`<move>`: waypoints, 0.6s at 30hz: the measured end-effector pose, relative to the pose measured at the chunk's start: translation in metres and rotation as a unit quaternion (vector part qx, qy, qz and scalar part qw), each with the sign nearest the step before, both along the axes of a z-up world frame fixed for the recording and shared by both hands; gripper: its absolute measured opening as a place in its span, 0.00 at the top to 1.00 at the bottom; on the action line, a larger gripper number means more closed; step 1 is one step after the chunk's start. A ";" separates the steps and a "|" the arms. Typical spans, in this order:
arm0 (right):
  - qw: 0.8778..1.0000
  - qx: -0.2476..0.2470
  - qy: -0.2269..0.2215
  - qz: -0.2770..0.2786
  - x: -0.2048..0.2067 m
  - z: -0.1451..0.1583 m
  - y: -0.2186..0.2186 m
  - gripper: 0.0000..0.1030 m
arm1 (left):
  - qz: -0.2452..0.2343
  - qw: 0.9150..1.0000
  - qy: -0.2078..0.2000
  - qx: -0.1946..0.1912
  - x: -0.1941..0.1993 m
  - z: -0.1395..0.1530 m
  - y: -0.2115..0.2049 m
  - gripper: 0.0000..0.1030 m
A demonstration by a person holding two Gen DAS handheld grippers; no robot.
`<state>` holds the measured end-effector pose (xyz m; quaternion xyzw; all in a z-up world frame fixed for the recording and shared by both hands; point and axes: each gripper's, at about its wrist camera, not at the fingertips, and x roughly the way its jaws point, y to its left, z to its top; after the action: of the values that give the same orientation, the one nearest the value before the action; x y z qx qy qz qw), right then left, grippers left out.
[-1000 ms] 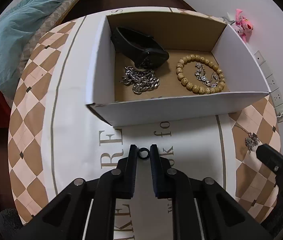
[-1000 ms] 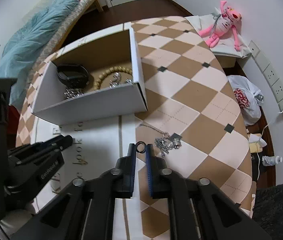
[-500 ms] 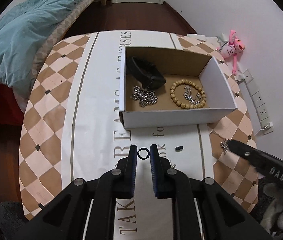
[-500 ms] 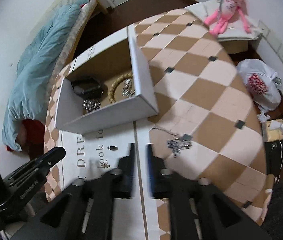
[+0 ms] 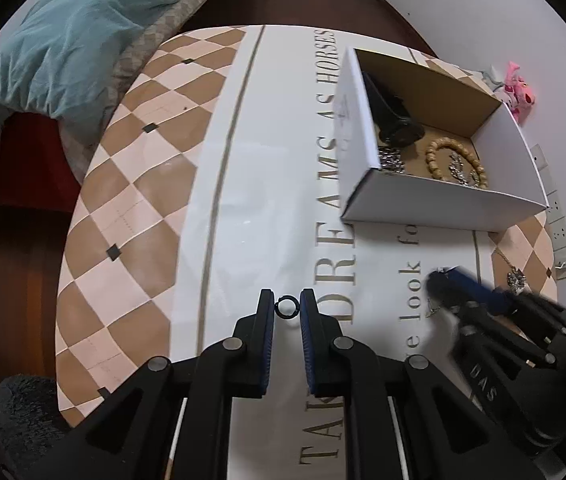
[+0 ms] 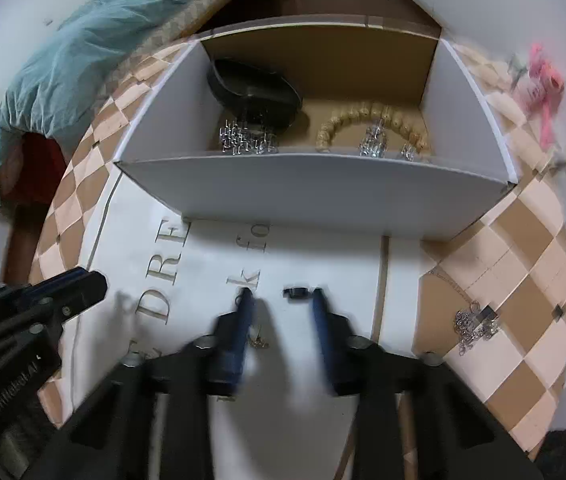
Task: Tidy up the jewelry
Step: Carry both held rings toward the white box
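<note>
My left gripper (image 5: 287,307) is shut on a small black ring (image 5: 287,306) and holds it above the white tablecloth. My right gripper (image 6: 281,298) is open and blurred, low over the cloth, with a small black ring (image 6: 295,293) lying between its fingertips. It also shows in the left wrist view (image 5: 449,286). The white cardboard box (image 6: 315,200) holds a black watch (image 6: 255,90), a silver chain (image 6: 245,140) and a wooden bead bracelet (image 6: 367,118). A silver pendant necklace (image 6: 475,322) lies on the table to the right.
A small gold piece (image 6: 259,343) lies on the cloth by my right gripper's left finger. A bed with a teal blanket (image 5: 63,36) is at the left. A pink plush toy (image 5: 519,92) lies beyond the box. The table edge curves at left.
My right gripper opened and swung left, down over the black ring on the cloth. My left gripper, still holding its ring, pulled back and left from the box.
</note>
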<state>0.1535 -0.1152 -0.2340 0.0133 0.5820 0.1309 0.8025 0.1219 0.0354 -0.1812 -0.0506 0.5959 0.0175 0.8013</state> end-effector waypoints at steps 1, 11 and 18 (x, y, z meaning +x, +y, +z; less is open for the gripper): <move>1.000 -0.001 -0.007 -0.001 -0.001 0.001 -0.001 1.00 | 0.001 1.000 0.000 -0.001 0.000 0.000 0.001 0.90; 0.991 0.123 -0.013 -0.042 -0.003 0.051 -0.050 1.00 | -0.010 0.999 -0.022 -0.030 0.000 0.025 -0.006 0.90; 0.991 0.126 0.021 0.030 0.004 0.037 0.007 0.60 | 0.015 0.999 -0.024 -0.015 -0.010 0.027 0.017 0.90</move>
<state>0.1579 -0.1084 -0.1972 0.0994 0.5777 0.2266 0.7778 0.1118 0.0526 -0.1543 -0.0721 0.5761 0.0190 0.8140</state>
